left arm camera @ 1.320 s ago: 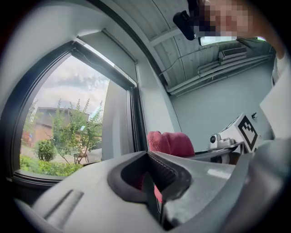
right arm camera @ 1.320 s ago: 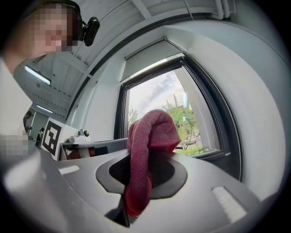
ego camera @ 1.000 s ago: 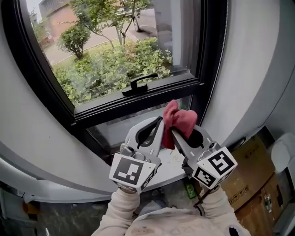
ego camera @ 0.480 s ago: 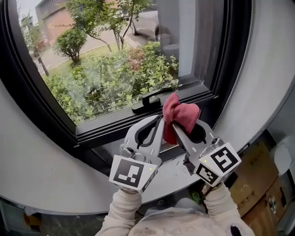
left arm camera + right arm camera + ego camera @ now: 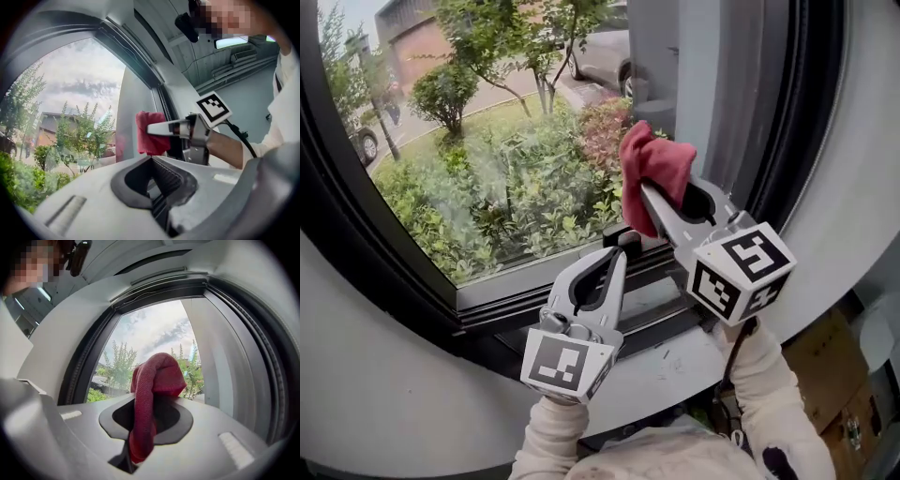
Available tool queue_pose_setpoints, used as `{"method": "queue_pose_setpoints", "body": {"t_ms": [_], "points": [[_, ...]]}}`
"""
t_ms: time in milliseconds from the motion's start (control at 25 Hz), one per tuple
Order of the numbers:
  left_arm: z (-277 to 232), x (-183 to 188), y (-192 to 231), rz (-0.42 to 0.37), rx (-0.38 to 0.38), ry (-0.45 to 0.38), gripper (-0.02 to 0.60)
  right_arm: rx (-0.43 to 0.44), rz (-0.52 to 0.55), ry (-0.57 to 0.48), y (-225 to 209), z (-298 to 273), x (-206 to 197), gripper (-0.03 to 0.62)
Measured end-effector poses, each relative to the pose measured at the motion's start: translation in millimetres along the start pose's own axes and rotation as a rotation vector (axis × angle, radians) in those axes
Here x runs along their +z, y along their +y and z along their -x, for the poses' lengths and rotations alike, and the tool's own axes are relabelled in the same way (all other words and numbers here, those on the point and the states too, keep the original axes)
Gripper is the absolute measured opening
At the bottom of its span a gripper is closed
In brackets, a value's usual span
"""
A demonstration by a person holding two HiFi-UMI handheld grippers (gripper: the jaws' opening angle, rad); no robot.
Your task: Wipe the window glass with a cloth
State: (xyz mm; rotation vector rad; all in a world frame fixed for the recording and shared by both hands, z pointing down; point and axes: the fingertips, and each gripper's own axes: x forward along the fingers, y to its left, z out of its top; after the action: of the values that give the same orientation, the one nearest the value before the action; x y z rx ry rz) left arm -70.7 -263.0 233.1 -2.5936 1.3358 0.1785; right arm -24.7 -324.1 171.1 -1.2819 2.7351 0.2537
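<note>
The right gripper is raised high on an outstretched arm in a pale sleeve. Its 2 jaws are clamped on a red cloth that bulges past the tips. The left gripper sits lower, near it, pointing up and forward. Its jaws are together, apparently with nothing between them. The left forearm is drawn in close to the body.

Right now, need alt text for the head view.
The right gripper is shut on a red cloth, held up in front of the window glass near its right edge. The left gripper sits lower, shut and empty, above the white sill. Shrubs and a parked car show outside.
</note>
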Motion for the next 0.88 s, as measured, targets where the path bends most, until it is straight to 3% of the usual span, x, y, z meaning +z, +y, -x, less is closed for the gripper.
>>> {"method": "queue_pose_setpoints", "body": {"t_ms": [360, 760, 880], "points": [[-10, 10, 39, -0.012, 0.033, -0.027, 0.0, -0.048, 0.113, -0.064, -28, -76, 89, 0.091], [-22, 2, 36, -0.02, 0.048, -0.016, 0.0, -0.032, 0.121, -0.061, -38, -73, 70, 0.089], [-32, 2, 31, -0.024, 0.045, -0.018, 0.0, -0.069, 0.147, -0.06, -61, -66, 70, 0.09]]}}
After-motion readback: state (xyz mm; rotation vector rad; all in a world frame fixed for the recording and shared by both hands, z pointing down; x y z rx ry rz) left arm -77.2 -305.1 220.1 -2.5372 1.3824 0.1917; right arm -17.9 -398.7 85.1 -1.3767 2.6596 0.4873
